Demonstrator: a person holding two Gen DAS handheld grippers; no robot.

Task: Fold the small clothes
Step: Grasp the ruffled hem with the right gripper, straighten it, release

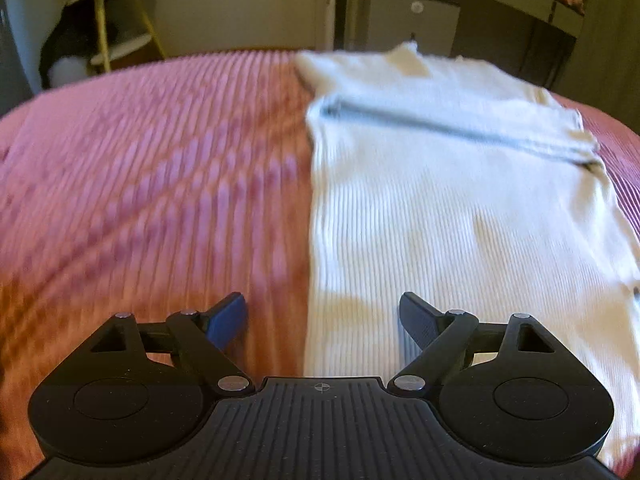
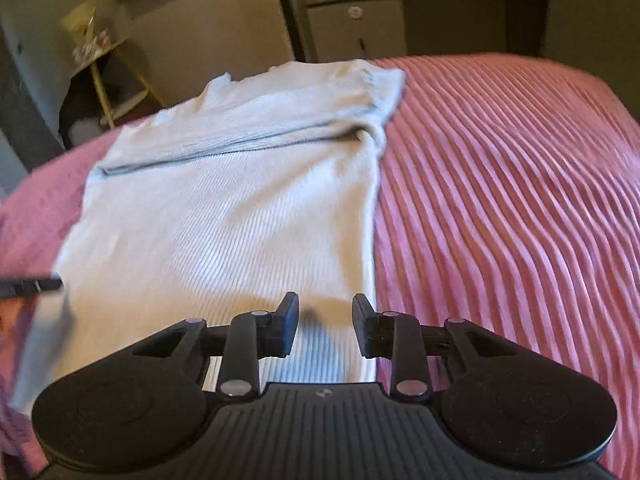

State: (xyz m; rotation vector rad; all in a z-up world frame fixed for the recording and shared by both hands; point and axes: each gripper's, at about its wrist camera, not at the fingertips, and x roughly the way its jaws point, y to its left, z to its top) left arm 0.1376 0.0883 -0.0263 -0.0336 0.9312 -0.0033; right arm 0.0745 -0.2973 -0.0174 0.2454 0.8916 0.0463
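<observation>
A white ribbed top [image 1: 440, 200] lies flat on the pink ribbed bedspread [image 1: 140, 180], its sleeves folded across the chest. My left gripper [image 1: 322, 316] hovers over the garment's left edge with its jaws wide open and nothing between them. In the right wrist view the same white top [image 2: 224, 216] fills the left half. My right gripper [image 2: 325, 324] hangs above its lower right edge, jaws partly open, with no cloth pinched between the pads. A dark tip of the other gripper [image 2: 36, 284] pokes in at the left edge.
The pink bedspread [image 2: 500, 200] stretches wide to both sides of the top. Beyond the bed stand a small wooden shelf stand [image 1: 116, 36], a grey cabinet [image 1: 412, 20] and a dark counter [image 1: 520, 4].
</observation>
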